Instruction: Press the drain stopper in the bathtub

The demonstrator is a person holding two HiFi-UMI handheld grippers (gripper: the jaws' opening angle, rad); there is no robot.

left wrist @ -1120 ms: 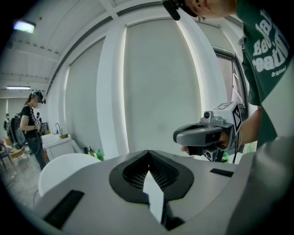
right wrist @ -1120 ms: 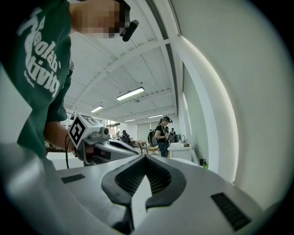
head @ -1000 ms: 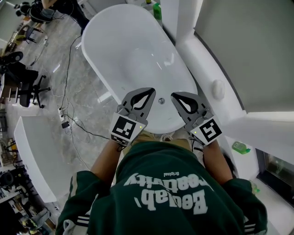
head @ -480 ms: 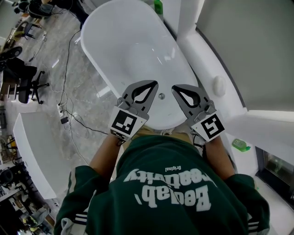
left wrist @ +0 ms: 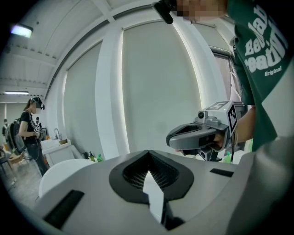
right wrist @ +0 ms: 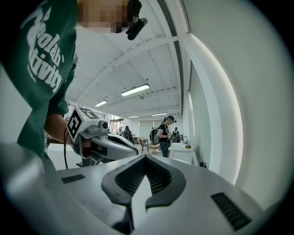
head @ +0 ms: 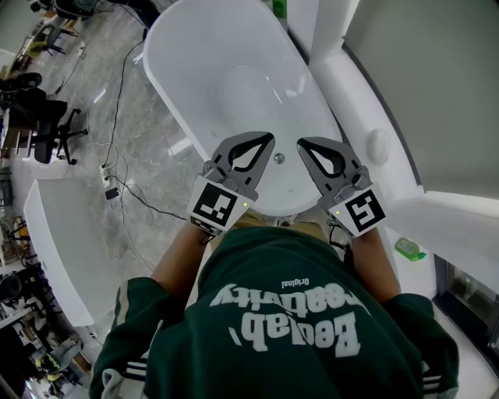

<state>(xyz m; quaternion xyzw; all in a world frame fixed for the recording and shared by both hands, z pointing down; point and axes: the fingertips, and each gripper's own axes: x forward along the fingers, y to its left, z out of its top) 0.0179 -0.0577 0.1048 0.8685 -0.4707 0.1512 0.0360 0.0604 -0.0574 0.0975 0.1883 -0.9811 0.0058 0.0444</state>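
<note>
The white oval bathtub (head: 168,78) lies below me in the head view. Its small round metal drain stopper (head: 279,158) sits on the tub floor near the near end. Both grippers hover above that end, side by side, with the stopper showing in the gap between them. My left gripper (head: 267,139) is shut with nothing in it, its tip just left of the stopper. My right gripper (head: 302,143) is also shut and holds nothing, its tip just right of the stopper. Each gripper view looks level across the room and shows the other gripper, not the stopper.
A white ledge with a round knob (head: 379,146) runs along the tub's right side. A green bottle (head: 278,6) stands at the tub's far end. Cables (head: 117,187) and office chairs (head: 39,117) are on the floor at left. People (right wrist: 163,133) stand in the background.
Both grippers have edged slightly forward over the tub's near end, and the head view has shifted a little. Both stay shut.
</note>
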